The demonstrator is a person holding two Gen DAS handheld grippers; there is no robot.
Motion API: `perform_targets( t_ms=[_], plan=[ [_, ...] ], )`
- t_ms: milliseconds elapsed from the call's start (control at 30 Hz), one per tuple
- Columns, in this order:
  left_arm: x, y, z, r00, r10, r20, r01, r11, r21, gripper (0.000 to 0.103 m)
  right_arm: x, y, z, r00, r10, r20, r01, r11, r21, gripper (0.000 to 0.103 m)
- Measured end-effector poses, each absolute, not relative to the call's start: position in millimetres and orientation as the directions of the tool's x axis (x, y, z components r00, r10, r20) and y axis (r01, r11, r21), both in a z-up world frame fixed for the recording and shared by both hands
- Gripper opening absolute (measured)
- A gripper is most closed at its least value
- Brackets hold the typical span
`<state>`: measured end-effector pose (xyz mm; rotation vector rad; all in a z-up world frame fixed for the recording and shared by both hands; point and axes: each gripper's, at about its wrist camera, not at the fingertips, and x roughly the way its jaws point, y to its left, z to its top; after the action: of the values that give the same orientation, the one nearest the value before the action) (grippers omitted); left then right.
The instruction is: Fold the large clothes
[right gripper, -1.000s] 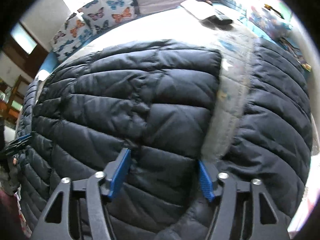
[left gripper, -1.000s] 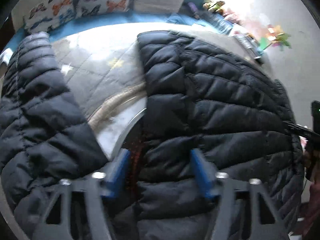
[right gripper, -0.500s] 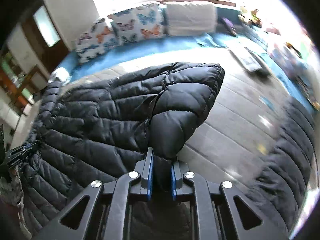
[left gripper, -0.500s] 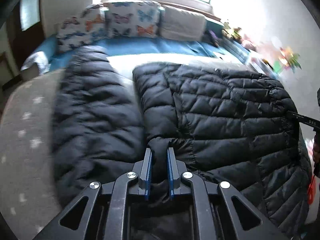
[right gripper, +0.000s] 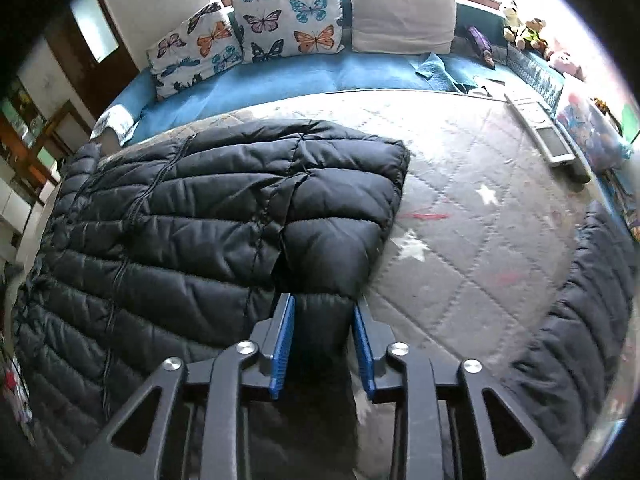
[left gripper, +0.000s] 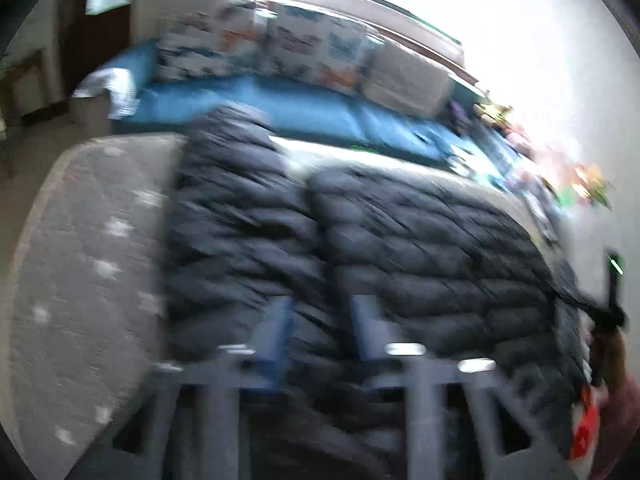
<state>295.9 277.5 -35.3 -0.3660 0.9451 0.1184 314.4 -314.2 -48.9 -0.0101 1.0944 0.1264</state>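
Jacket [right gripper: 224, 216], black and quilted, lies spread across the pale star-print mattress [right gripper: 472, 216], its body well short of the blue sofa [right gripper: 280, 80] with the butterfly cushions [right gripper: 288, 20]. One panel is folded in over the body; a second dark quilted part [right gripper: 576, 308] lies well apart from it, out at the mattress edge.

The right hand-held gripper [right gripper: 322, 340] sits at the near edge of the folded panel with its jaws opening. A ridge of padding is between the blue pads [right gripper: 282, 344], and they look just clear of it. The left hand-held gripper [left gripper: 320, 330] is blurred, jaws opening wide over the jacket, nothing pinched.

To my eye this is the letting-go after a fold. Doing it well means parting the pads fully before lifting away, so the puffy fabric does not drag and spring the fold open. The filling looks bouncy; pressing the panel flat afterwards would help, and the far part beyond the folded panel looks due next.
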Motion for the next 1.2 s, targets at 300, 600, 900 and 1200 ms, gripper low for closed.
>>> perform_targets(
  t_ms=[300,600,900,1200],
  plan=[
    [307,386,-104,0.487,-0.061,-0.871,-0.547,0.757,-0.359,0.093,272,-324,-17,0.469,0.081,-0.879,-0.158,0.987,0.007,0.049],
    [288,352,-91,0.581,-0.011,-0.814,-0.438,0.838,-0.325,0.009,241,-314,-8,0.484,0.124,-0.866,-0.202,0.979,0.027,0.049],
    [187,396,-15,0.55,0.294,-0.782,-0.629,0.762,-0.156,0.011,178,-297,11,0.509,0.198,-0.838,-0.328,0.944,0.024,0.051],
    [161,392,-45,0.386,0.241,-0.89,-0.617,0.785,-0.055,0.026,116,-241,-47,0.284,0.232,-0.93,-0.549,0.835,0.041,0.052]
  ],
)
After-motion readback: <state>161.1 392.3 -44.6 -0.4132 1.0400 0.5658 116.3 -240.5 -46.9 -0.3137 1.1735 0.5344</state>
